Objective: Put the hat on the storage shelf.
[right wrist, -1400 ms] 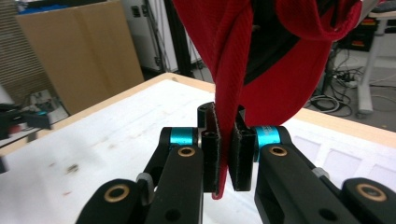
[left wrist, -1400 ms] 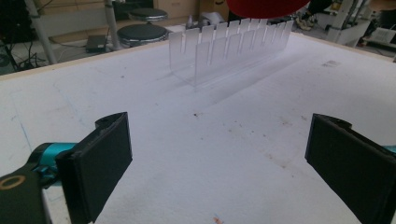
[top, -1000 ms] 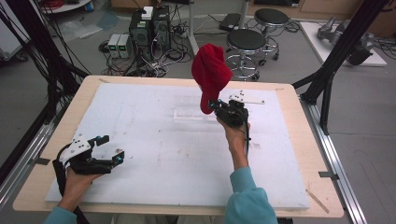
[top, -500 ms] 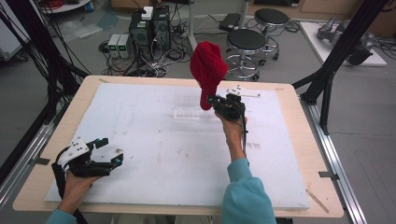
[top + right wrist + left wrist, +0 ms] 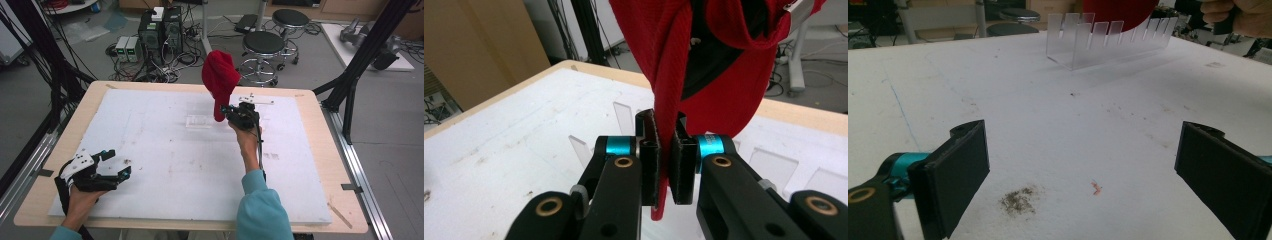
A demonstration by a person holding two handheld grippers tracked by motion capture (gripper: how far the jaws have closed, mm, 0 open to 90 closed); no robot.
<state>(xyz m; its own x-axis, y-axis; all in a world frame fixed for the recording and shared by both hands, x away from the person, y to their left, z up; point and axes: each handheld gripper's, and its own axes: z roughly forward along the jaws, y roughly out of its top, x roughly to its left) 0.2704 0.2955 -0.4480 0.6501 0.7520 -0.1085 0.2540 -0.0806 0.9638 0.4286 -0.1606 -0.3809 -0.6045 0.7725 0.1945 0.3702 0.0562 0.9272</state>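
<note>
A red cap (image 5: 219, 80) is held up above the middle of the white board, and my right gripper (image 5: 229, 111) is shut on its lower edge. In the right gripper view the two pads (image 5: 648, 155) pinch a strip of the red cap (image 5: 724, 75), which rises above them. A clear plastic rack (image 5: 200, 121) with upright slots lies on the board just left of that gripper and shows as the rack (image 5: 1108, 40) in the left gripper view. My left gripper (image 5: 116, 162) rests low at the board's near left corner, open, with nothing between its pads (image 5: 955, 175).
The white foam board (image 5: 150, 150) lies on a wooden table (image 5: 320, 165). A metal part (image 5: 256, 100) lies behind the right gripper. Stools (image 5: 265, 47), cables and electronics boxes (image 5: 160, 30) stand on the floor beyond the far edge. Black frame struts (image 5: 350, 85) flank the table.
The right gripper with the red cap has shifted slightly left and down toward the clear rack. The left gripper has stayed in place.
</note>
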